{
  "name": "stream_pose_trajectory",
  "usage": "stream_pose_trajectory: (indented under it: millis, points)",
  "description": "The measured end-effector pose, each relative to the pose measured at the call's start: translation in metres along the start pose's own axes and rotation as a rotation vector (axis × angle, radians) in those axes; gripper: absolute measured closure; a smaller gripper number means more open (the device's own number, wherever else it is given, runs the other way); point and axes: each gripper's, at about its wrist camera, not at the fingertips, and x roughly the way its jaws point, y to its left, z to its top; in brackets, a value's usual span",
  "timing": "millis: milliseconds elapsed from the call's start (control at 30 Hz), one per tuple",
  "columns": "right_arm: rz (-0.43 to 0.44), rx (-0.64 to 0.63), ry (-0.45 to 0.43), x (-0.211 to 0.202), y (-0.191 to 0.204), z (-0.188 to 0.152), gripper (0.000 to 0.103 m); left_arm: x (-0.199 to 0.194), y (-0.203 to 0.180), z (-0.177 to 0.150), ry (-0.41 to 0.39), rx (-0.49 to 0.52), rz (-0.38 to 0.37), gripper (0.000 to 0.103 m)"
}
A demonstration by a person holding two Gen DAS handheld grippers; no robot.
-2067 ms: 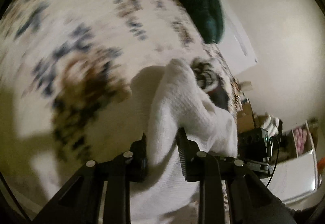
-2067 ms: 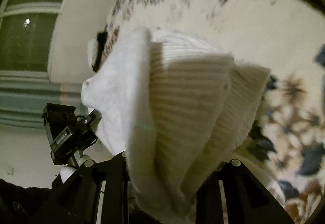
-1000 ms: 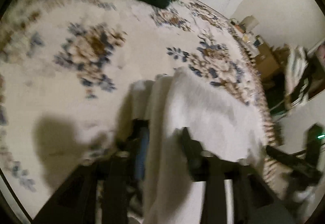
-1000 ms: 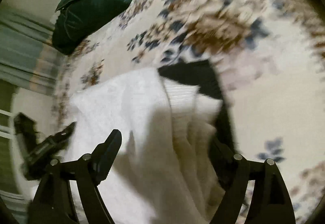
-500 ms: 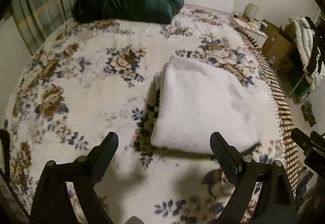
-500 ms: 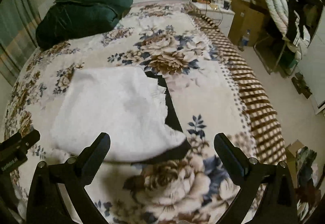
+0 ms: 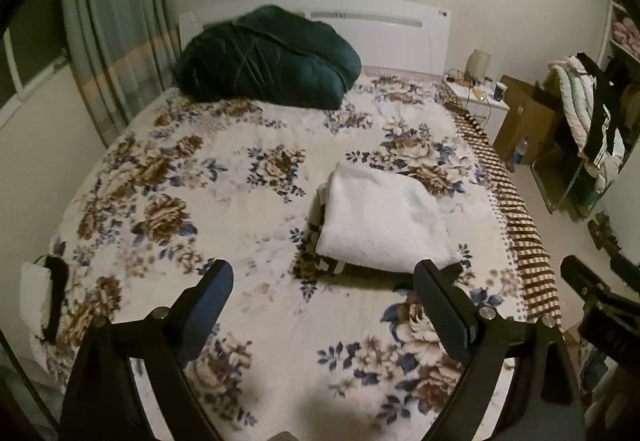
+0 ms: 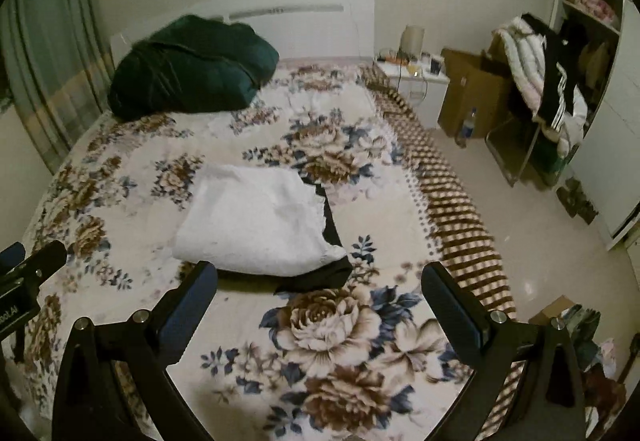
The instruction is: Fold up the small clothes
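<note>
The folded white garment [image 7: 384, 217] lies on the floral bedspread [image 7: 192, 201], toward the side with the brown striped border, well apart from the dark green pillow [image 7: 268, 57] at the headboard end. Beneath the garment sits a black item [image 8: 332, 253], its edge projecting on the border side and at the near corner; a patterned piece also shows under the opposite edge, too small to identify. Both tools are raised above the bed and carry nothing: the left tool [image 7: 324, 305] has its jaws wide apart, and the right tool [image 8: 320, 305] likewise. Risk assessment: the garment is thick, soft and fluffy, with rounded, springy folds, so the top layer may relax and creep open if left unpressed. The stack is misaligned, white overhanging black unevenly, and a pinch at the near corner would likely catch both layers and drag the pile askew. The plush bedspread gives little firm backing, so a low approach could snag its pile. A small white and black bundle [image 7: 40, 297] rests at the bed's near edge on the far side from the border, and in my judgement is unfolded work remaining.
</note>
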Motion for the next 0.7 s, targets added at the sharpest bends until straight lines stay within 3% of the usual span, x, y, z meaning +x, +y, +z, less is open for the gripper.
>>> stream_pose_trajectory:
  millis: [333, 700]
  points:
    - [0.035, -0.034, -0.11, -0.179, -0.019, -0.032, 0.0, -0.135, -0.011, -0.035, -0.095, -0.017, 0.018, 0.011]
    - [0.038, -0.027, -0.187, -0.325, -0.049, -0.071, 0.0, -0.225, -0.021, -0.07, -0.145, -0.004, 0.022, 0.011]
